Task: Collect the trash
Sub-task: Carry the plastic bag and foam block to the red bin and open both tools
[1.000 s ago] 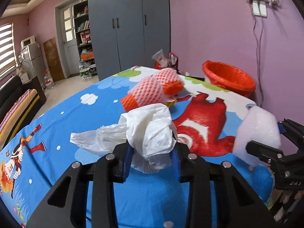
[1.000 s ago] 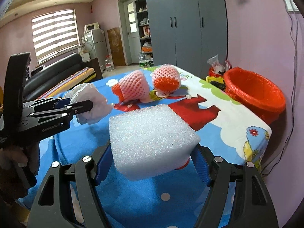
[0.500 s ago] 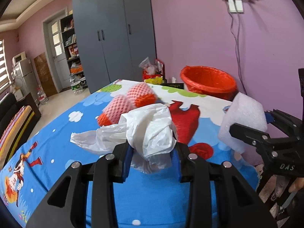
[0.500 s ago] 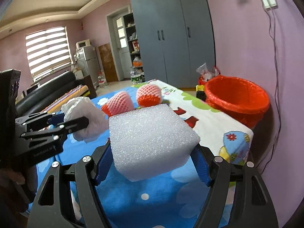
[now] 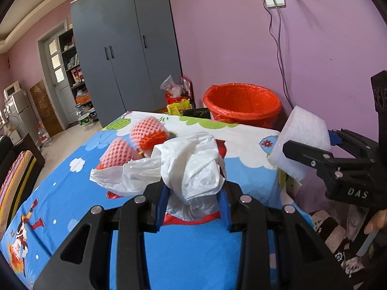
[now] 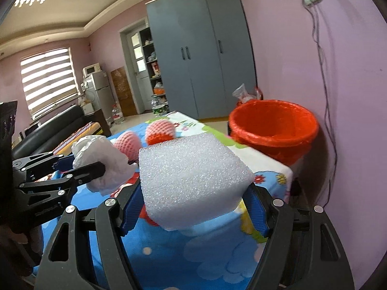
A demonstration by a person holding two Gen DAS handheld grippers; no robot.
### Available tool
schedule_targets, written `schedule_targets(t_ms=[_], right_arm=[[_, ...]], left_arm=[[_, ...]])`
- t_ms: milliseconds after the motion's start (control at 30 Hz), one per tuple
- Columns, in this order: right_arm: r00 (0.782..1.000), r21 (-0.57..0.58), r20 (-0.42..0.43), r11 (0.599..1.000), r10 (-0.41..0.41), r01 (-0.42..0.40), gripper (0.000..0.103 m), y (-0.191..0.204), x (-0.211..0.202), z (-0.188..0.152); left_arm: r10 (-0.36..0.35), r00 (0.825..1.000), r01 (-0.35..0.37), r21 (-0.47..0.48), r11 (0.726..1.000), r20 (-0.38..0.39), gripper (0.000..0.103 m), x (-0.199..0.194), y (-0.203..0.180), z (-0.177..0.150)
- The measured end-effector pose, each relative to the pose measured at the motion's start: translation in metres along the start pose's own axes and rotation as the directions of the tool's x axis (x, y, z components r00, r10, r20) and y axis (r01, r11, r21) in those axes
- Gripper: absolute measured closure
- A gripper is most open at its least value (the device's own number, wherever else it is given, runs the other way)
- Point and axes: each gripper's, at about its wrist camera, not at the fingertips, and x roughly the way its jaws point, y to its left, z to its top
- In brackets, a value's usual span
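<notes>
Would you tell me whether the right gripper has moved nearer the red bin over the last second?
Yes. In the right wrist view the red bin now looms larger and nearer beyond the foam block held by the right gripper.

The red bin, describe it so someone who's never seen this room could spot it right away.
Find the table with the blue cartoon cloth; past its far end, against the purple wall, stands the red bin. It is a round open tub lined with a shiny red bag, the only large container near the table.

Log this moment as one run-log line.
left gripper: shut on white plastic bag | right gripper: shut on white foam block | red bin: ahead, open | foam nets: on table
</notes>
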Motion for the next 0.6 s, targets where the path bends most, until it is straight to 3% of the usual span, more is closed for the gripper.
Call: schedule_targets(t_ms=[367,600], right_arm=[[0.997,-0.020,0.017,0.997,-0.069,0.069,0.033,-0.041,0.005,0.017],[0.990,-0.028,0.022,0.990,-0.136,0.136,0.033,-0.081,0.016,0.039]], left_arm=[[-0.109,0.994,0.109,-0.002,0.994,0.026,0.067,0.025,-0.027,0.036],[-0.178,0.983,0.176,0.029,0.984,0.044,0.067,0.058,-0.046,0.076]])
